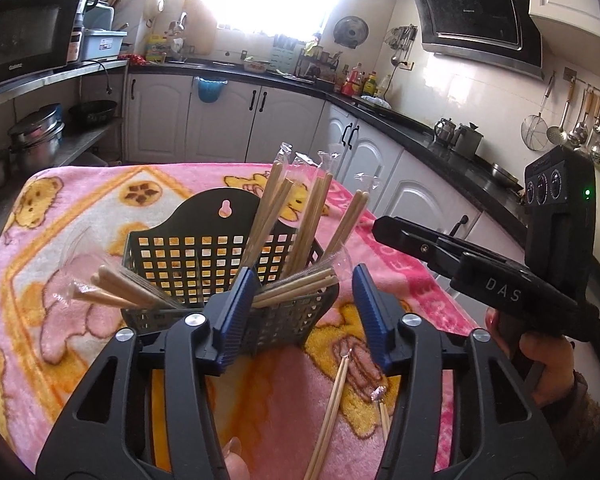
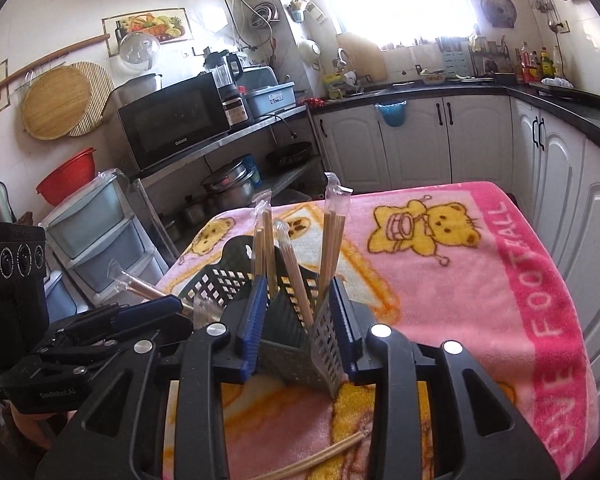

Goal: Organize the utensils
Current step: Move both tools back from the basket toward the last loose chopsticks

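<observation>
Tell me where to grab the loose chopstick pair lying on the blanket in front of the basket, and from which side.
Grip the loose chopstick pair around mid-length, coming from above with the jaws across its width. It lies flat on the pink blanket, pointing toward the black basket, so its long sides are free, probably easiest for the open left gripper just above it.

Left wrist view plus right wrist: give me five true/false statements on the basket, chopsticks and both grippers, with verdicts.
1. The black basket stands on a pink blanket. True.
2. All wrapped chopsticks are in the basket. False: some loose chopsticks lie on the blanket near the left gripper.
3. The left gripper clamps a chopstick. False: its jaws stand apart with nothing pressed between them.
4. One wrapped pair lies tilted across the basket's rim, sticking out sideways. True.
5. The right gripper is open, the basket's corner between its fingers. True.
</observation>
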The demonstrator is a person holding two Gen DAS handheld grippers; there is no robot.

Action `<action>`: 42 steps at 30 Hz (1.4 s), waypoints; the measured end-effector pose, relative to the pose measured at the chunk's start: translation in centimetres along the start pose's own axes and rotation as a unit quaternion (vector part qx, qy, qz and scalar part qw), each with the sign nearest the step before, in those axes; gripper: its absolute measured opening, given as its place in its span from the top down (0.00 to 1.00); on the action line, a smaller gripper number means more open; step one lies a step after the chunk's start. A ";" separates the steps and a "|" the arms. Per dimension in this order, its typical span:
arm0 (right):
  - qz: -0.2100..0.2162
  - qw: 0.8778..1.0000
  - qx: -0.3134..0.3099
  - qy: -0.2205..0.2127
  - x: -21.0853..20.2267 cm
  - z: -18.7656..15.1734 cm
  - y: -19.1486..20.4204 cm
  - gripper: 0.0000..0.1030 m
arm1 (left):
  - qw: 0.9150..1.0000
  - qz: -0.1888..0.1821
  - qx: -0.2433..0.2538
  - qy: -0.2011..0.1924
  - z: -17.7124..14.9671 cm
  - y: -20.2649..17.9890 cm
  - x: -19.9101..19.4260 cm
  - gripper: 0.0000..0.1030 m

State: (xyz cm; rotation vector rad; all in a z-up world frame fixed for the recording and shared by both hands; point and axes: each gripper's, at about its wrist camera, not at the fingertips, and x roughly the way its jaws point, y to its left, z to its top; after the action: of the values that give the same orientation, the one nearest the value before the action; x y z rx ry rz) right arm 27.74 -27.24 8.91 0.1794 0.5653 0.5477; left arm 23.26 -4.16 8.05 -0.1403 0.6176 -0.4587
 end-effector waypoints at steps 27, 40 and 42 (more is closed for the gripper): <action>-0.008 1.000 -0.014 0.002 -3.4 -2.6 0.9 0.51 | 0.999 -0.014 -0.018 -0.036 -2.4 -0.4 -4.5 0.10; -0.015 1.000 -0.020 0.016 -4.4 -4.7 1.2 0.49 | 0.999 -0.003 -0.047 -0.014 -5.6 0.8 -4.9 0.10; -0.016 0.999 -0.020 0.022 -4.5 -5.1 1.2 0.49 | 0.999 -0.002 -0.051 -0.010 -6.1 1.0 -4.9 0.10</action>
State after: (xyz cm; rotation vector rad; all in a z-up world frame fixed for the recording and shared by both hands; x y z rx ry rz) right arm 21.23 -28.57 7.05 0.1195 0.5981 0.5321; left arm 16.53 -0.99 5.45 -0.2432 0.6209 -0.4297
